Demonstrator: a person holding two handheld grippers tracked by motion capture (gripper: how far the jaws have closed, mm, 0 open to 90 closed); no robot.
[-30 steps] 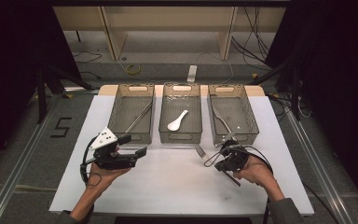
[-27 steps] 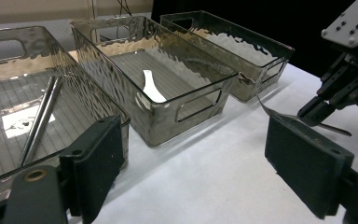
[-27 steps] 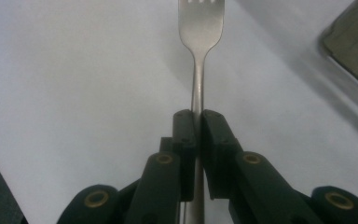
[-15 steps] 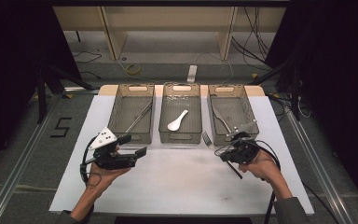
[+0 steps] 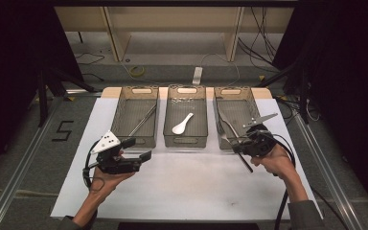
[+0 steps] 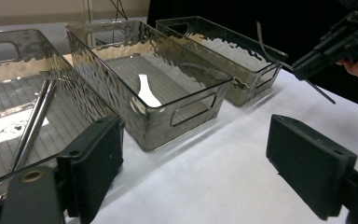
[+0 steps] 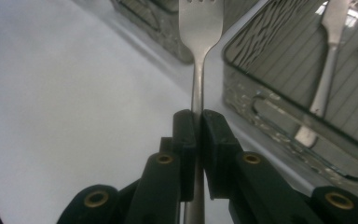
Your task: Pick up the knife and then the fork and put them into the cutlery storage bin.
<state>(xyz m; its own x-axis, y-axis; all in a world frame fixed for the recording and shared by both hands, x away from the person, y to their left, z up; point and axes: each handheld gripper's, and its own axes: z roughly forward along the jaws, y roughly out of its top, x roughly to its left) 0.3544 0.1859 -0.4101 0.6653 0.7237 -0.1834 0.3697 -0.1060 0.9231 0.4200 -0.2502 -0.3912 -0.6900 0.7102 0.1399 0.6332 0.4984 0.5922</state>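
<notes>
1. Left claw (image 5: 136,149) hovers over the white desk (image 5: 182,182) in front of the left bin (image 5: 135,117), jaws wide apart with nothing between them. In the left gripper view we see its two black pads (image 6: 93,161) spread, with bare desk between.
2. Left bin holds a pair of metal chopsticks (image 5: 143,120); the middle bin (image 5: 186,117) holds a white spoon (image 5: 182,124).
3. Right claw (image 5: 243,140) is clamped on the handle of a fork (image 7: 198,42), which we take as the piece in hand. In the right gripper view the pads pinch the handle low down, tines pointing away, lifted off the desk just beside the near corner of the right bin (image 5: 235,115).
4. Right bin already contains another fork (image 7: 328,56), so we judge this one belongs there too.
5. To do the step well, we advise: keep the grip firm, since the handle is thin and smooth; carry the tines clear over the bin's near wall; lower the fork roughly parallel to the one inside; open the jaws only once it is low in the bin.
</notes>
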